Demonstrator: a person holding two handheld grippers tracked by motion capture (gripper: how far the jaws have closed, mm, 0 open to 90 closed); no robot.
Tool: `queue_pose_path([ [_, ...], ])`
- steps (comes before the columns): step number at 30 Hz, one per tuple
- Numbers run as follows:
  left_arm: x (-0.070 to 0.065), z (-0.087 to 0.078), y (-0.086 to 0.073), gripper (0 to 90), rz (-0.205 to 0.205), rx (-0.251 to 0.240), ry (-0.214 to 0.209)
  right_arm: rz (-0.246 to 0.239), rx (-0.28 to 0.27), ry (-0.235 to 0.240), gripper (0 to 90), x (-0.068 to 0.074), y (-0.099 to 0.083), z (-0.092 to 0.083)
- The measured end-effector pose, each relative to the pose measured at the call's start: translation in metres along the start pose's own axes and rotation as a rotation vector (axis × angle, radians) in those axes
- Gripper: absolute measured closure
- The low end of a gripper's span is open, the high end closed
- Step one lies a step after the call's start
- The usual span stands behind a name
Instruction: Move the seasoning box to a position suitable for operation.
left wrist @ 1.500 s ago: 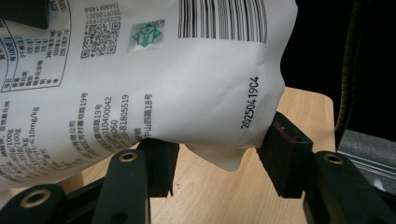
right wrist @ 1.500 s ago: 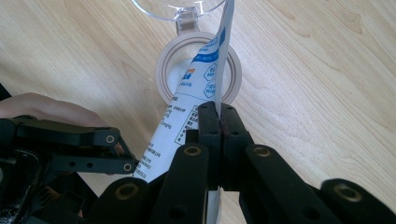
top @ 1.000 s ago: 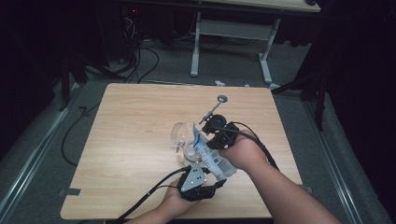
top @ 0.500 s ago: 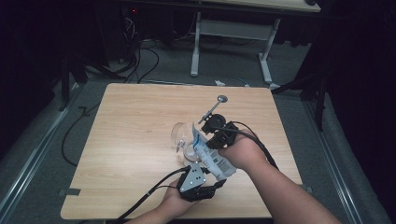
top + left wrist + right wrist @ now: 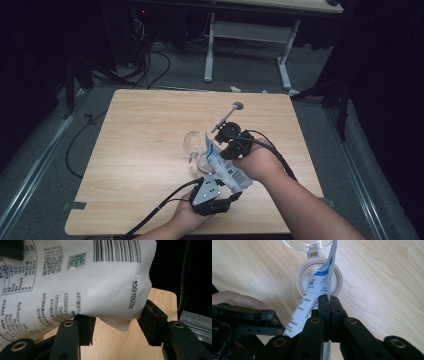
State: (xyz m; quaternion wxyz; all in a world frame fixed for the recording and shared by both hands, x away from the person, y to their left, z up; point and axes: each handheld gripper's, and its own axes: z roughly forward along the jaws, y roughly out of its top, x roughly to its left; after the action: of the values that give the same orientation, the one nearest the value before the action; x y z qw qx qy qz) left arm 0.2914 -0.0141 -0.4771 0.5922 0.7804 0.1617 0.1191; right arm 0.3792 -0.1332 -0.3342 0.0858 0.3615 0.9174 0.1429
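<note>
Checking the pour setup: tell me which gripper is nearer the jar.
Right. The right gripper pinches the bag's edge just above the jar; the left gripper brackets the bag's bottom, farther back.

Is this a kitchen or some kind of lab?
Probably a lab or workshop, not a kitchen: one bare wooden table in a dark room, loose cables on the grey floor, and a metal-legged workbench behind.

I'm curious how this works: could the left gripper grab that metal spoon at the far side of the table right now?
Probably not. The left gripper sits at the near edge with its jaws around the bottom of the white bag; the spoon lies beyond the bag and the right gripper.
</note>
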Motion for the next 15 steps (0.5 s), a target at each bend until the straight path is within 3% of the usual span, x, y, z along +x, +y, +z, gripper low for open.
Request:
queue_pose_path([
  [15,0.0008,-0.0008,0.0007,50.9,-0.002,-0.006,-0.002,-0.003,0.000,-0.002,89.9,-0.0003,0.0013,0.0003],
])
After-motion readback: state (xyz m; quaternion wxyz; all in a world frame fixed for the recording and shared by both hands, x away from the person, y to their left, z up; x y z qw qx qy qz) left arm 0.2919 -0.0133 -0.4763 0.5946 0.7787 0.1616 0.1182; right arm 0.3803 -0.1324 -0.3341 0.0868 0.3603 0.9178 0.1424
